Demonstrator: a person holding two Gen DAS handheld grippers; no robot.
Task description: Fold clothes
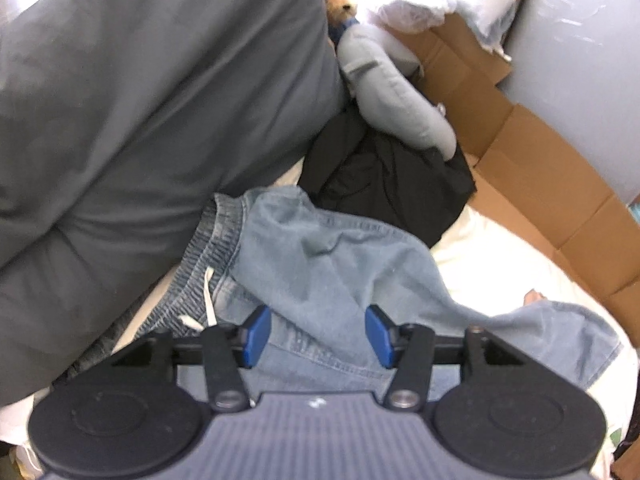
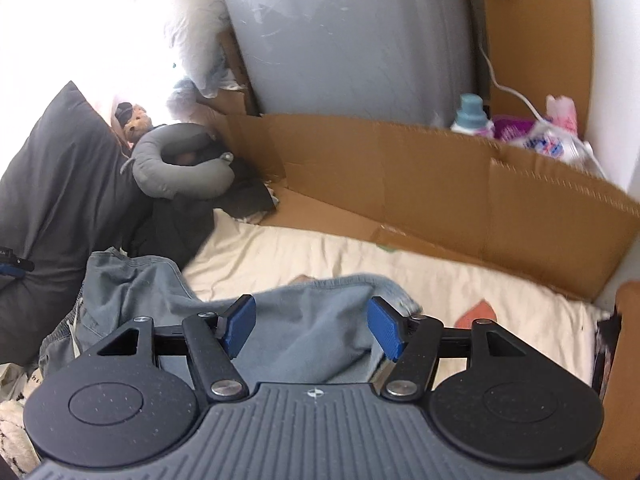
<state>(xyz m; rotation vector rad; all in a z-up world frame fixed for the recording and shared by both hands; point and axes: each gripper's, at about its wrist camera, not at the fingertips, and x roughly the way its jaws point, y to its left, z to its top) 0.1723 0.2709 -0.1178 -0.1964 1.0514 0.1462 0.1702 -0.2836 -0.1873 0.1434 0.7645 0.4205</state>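
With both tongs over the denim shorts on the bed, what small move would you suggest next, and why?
Probably lower the right tongs onto the leg hem of the denim shorts and close. Both tongs stand open with nothing pinched, and the shorts lie rumpled on the cream sheet, so they need gripping and spreading before any fold.

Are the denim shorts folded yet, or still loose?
Still loose. The denim shorts lie rumpled on the cream sheet, waistband bunched, one leg trailing sideways, no neat fold visible.

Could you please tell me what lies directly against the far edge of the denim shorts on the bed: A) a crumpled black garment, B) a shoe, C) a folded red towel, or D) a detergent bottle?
A: the black garment is bunched against the denim shorts, below the grey neck pillow.
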